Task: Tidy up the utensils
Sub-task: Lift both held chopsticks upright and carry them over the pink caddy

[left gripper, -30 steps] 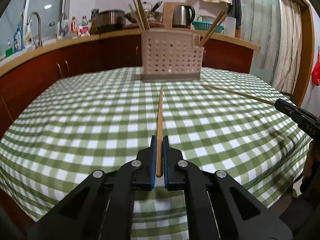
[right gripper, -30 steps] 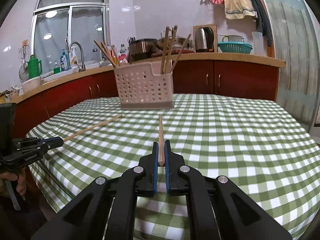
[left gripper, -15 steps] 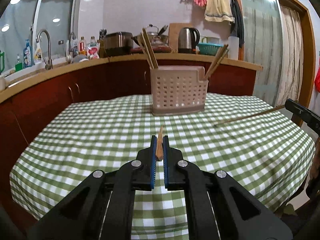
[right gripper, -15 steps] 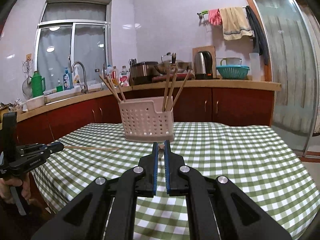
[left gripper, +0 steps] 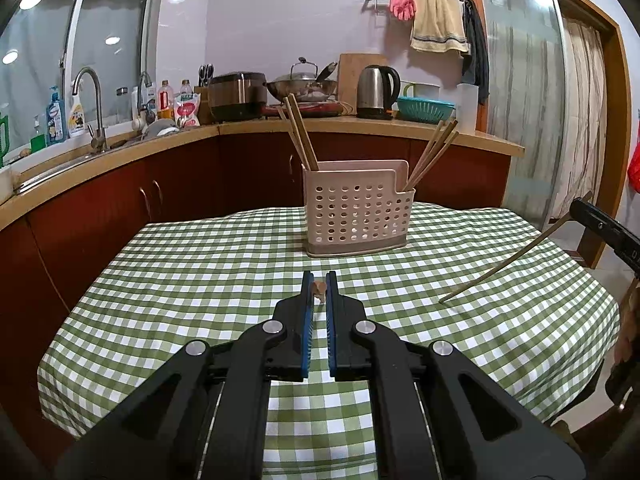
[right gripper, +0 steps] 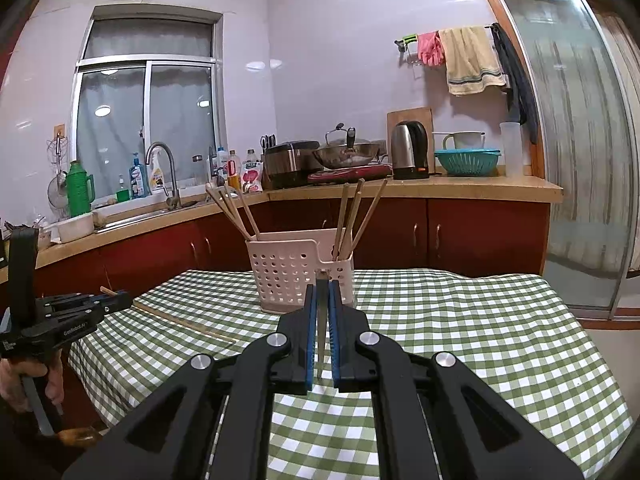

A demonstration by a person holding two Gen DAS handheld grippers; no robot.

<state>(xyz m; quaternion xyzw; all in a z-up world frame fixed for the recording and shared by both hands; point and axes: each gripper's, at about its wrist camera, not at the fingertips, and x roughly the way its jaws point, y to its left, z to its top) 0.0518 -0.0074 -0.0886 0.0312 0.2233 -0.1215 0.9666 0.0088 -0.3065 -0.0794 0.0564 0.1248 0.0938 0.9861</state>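
Note:
A pale perforated utensil holder [left gripper: 358,208] stands at the far side of the green checked table, with chopsticks in its left and right compartments; it also shows in the right wrist view [right gripper: 294,272]. My left gripper [left gripper: 319,286] is shut on a chopstick [left gripper: 319,289], seen end-on. From the right wrist view that gripper [right gripper: 116,300] holds its chopstick [right gripper: 184,322] slanting down onto the cloth. My right gripper [right gripper: 322,292] is shut on a chopstick [right gripper: 322,340], seen edge-on. In the left wrist view it [left gripper: 580,208] holds that chopstick [left gripper: 508,262] with its tip on the table.
The round table's cloth [left gripper: 200,272] hangs over its edges. Behind it runs a red kitchen counter [left gripper: 120,200] with a sink, kettle [left gripper: 376,92], wok and bottles. A glass door [right gripper: 580,160] is at the right.
Both grippers have lifted and tilted, each raising the held end of its chopstick off the table. The chopsticks now slant with their tips on the cloth, and the holder looks farther and lower.

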